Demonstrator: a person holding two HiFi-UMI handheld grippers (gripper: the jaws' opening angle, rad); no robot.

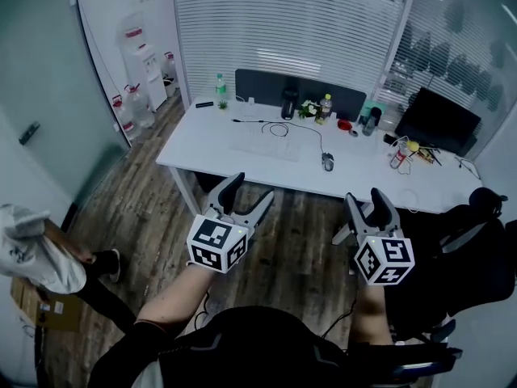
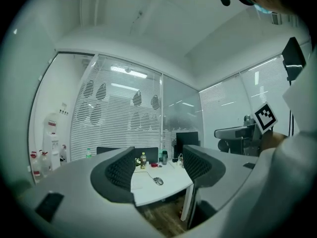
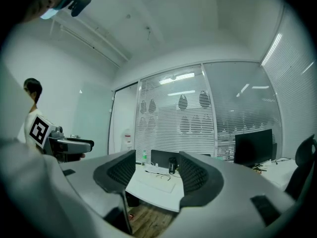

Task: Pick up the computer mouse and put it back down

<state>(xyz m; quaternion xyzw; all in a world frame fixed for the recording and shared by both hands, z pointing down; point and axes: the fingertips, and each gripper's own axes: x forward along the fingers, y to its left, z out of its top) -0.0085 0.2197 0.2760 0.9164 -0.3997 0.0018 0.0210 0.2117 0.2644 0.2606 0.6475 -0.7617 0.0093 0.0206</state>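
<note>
A: Where's the mouse rel. to you?

B: The computer mouse point(image 1: 327, 162) sits on the white desk point(image 1: 210, 148), mid-desk, near the front edge. It's ahead of both your grippers and well apart from them. Its cable point(image 1: 283, 128) runs back toward the dark divider panel point(image 1: 258, 83).

A: Grippers?

B: Your left gripper point(image 1: 252, 186) has its jaws spread wide w/ nothing between the pads. Your right gripper point(image 1: 363, 194) is also released and empty. Both are held level over the wood floor point(image 1: 153, 208), short of the desk.

A: What's around it?

B: A white keyboard point(image 1: 265, 145) lies just left of the mouse. Bottles and small items sit along the back by the divider. A yellow-capped bottle point(image 1: 401, 153) stands to the right, w/ a black monitor point(image 1: 436, 120) beyond it. A black office chair point(image 1: 477, 249) is close by your right gripper.

A: Room?

B: It's a glass-walled office w/ white blinds point(image 1: 291, 23). A water dispenser point(image 1: 145, 63) and jugs stand in the far-left corner. A person point(image 1: 32, 257) stands at your left by a cardboard box point(image 1: 44, 305).
</note>
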